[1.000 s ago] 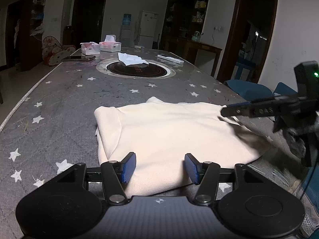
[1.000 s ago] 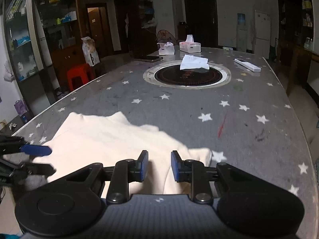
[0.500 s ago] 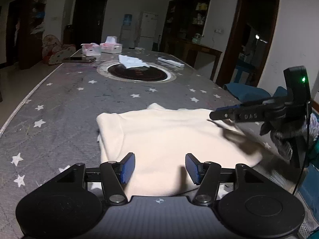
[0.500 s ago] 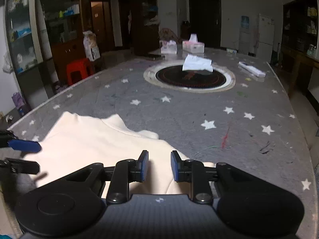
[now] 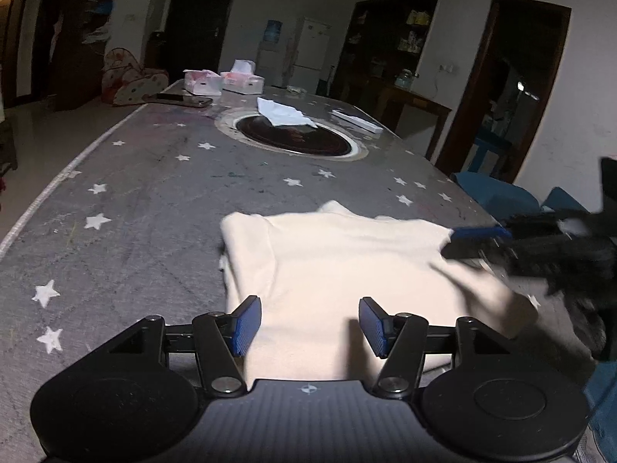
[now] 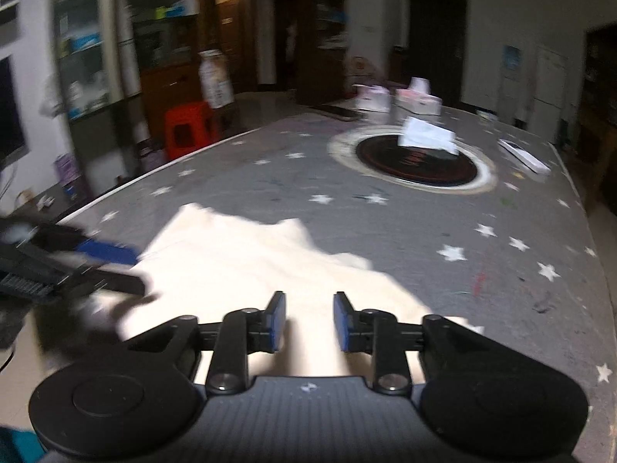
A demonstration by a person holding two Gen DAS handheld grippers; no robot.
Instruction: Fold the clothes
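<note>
A cream folded garment (image 5: 347,262) lies flat on the grey star-patterned tablecloth near the table's front edge; it also shows in the right wrist view (image 6: 246,266). My left gripper (image 5: 310,326) is open and empty, hovering over the garment's near edge. My right gripper (image 6: 310,322) is open and empty above the garment's right part. In the left wrist view the right gripper (image 5: 478,241) reaches in from the right at the garment's far right corner. In the right wrist view the left gripper (image 6: 115,266) sits at the garment's left edge, blurred.
A round black hotplate (image 5: 293,139) with a white cloth (image 5: 283,114) on it sits mid-table. Tissue boxes (image 5: 223,81), a phone (image 5: 181,99) and a white remote (image 5: 356,121) lie at the far end. Blue chairs (image 5: 497,193) stand to the right, a red stool (image 6: 189,129) to the left.
Both grippers have lifted and pulled back a little from the garment, with motion blur. The right gripper's jaws have widened. The garment lies as before.
</note>
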